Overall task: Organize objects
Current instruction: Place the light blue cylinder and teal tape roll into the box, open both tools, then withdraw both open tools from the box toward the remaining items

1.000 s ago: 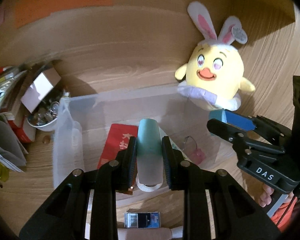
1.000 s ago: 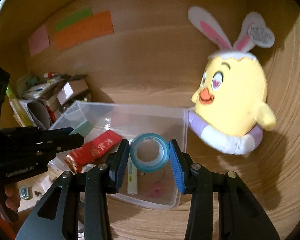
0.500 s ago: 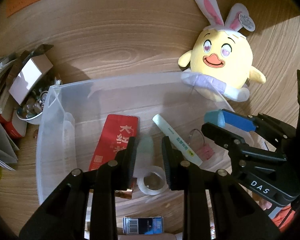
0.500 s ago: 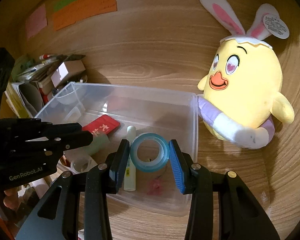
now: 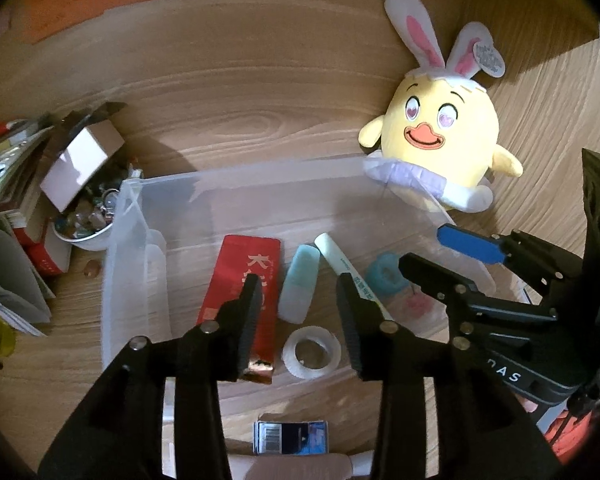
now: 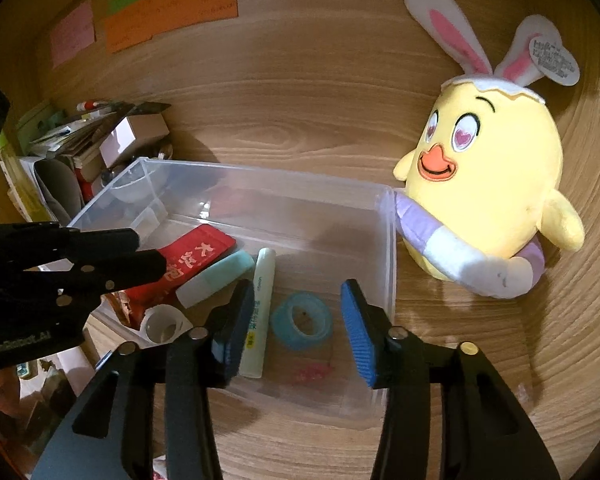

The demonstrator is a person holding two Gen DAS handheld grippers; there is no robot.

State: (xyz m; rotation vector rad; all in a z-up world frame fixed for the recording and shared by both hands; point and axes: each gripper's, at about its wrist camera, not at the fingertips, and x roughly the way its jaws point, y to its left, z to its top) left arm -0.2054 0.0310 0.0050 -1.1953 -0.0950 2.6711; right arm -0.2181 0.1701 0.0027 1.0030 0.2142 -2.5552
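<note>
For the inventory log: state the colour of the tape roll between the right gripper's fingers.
Light blue tape roll, clearest in the right wrist view.

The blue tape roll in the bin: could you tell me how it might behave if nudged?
The blue tape roll lies flat on its side, so it would probably slide, not roll. Being a thin hollow ring, it likely weighs little.

Inside clear plastic bin (image 6: 384, 240): blue tape roll (image 6: 302, 321) lying flat, white marker (image 6: 259, 312), mint eraser-like case (image 6: 216, 278), red packet (image 6: 188, 264), clear tape roll (image 5: 311, 352).
</note>
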